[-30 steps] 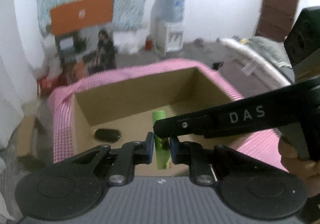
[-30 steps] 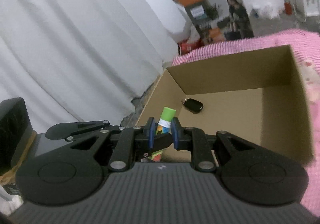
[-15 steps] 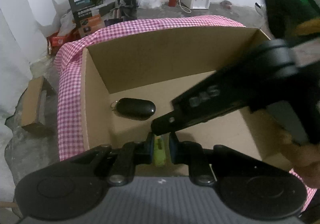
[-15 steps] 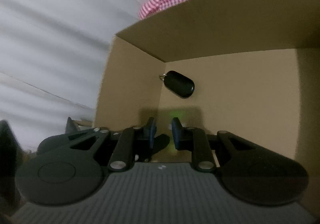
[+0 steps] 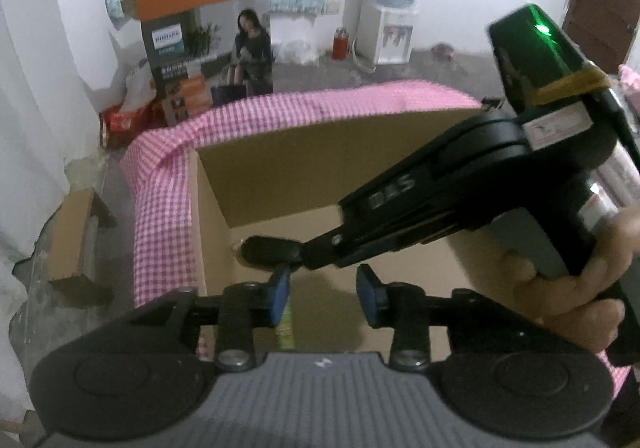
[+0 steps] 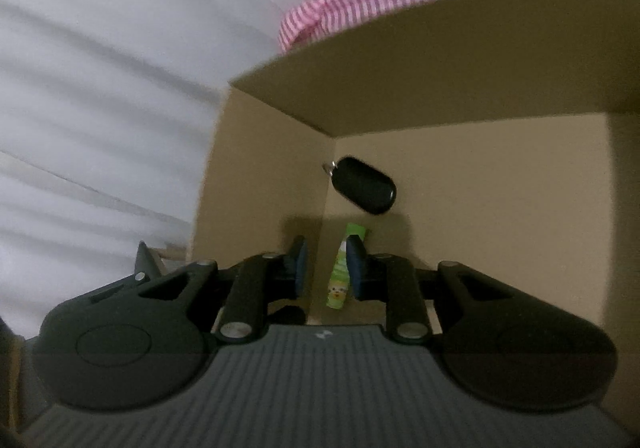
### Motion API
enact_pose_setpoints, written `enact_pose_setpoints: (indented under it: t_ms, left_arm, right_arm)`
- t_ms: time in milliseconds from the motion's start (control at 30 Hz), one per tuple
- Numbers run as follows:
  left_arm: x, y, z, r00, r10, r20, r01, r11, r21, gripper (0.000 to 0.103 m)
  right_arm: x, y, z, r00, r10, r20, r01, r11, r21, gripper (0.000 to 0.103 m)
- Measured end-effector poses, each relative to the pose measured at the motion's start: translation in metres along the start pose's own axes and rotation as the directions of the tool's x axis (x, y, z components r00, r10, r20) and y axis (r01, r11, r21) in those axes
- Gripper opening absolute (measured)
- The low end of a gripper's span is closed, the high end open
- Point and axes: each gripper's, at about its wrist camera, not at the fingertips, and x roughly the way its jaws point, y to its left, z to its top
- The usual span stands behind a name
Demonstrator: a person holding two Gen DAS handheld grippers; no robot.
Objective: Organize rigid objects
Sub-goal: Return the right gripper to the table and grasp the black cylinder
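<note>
Jaws opening on both grippers, down inside the cardboard box (image 6: 480,208). Left gripper (image 5: 324,292): blue pads parted, green tube (image 5: 285,324) just inside the left pad at 7 o'clock; whether it's still touching, can't tell. Right gripper (image 6: 325,268): pads a little apart, tube (image 6: 342,272) lying on the box floor, close against the right pad, clear of the left one. Black key fob (image 6: 366,186) sits at 1 o'clock from the tube, near the box corner. Box rests on pink checked cloth (image 5: 160,216). Right hand (image 5: 576,280) wraps that gripper's handle.
</note>
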Motion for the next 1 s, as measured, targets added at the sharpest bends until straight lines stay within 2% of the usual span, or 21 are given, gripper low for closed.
enact_pose_setpoints:
  t_ms: [167,300,400,533,767,900,1000]
  left_arm:
    - [-0.033,-0.013,-0.012,0.996,-0.04,0.074,0.04,0.999,0.011,0.05]
    - [-0.057,-0.029,-0.034,0.986,-0.098,0.137,0.098,0.995,0.008,0.059]
    - [-0.07,-0.045,-0.051,0.978,-0.128,0.167,0.127,0.992,0.019,0.066]
    - [-0.074,-0.068,-0.077,0.972,-0.166,0.165,0.159,0.986,0.054,0.077]
    - [-0.065,-0.114,-0.11,0.968,-0.215,0.131,0.197,0.971,0.135,0.093]
    - [-0.05,-0.144,-0.127,0.964,-0.251,0.083,0.231,0.952,0.199,0.094]
    - [-0.031,-0.163,-0.133,0.964,-0.263,0.043,0.247,0.943,0.225,0.094]
  right_arm:
    - [-0.06,0.007,-0.023,0.994,0.032,0.107,-0.026,0.998,-0.053,0.026]
    - [-0.113,0.008,-0.06,0.98,0.065,0.186,-0.046,0.993,-0.104,0.026]
    - [-0.152,0.003,-0.095,0.97,0.068,0.234,-0.036,0.99,-0.137,0.027]
    - [-0.185,-0.012,-0.142,0.962,0.025,0.273,0.019,0.987,-0.157,0.029]
    - [-0.185,-0.054,-0.208,0.953,-0.106,0.282,0.152,0.978,-0.145,0.029]
    - [-0.165,-0.067,-0.219,0.946,-0.186,0.264,0.235,0.958,-0.166,0.029]
    - [-0.152,-0.07,-0.218,0.949,-0.201,0.242,0.253,0.945,-0.207,0.031]
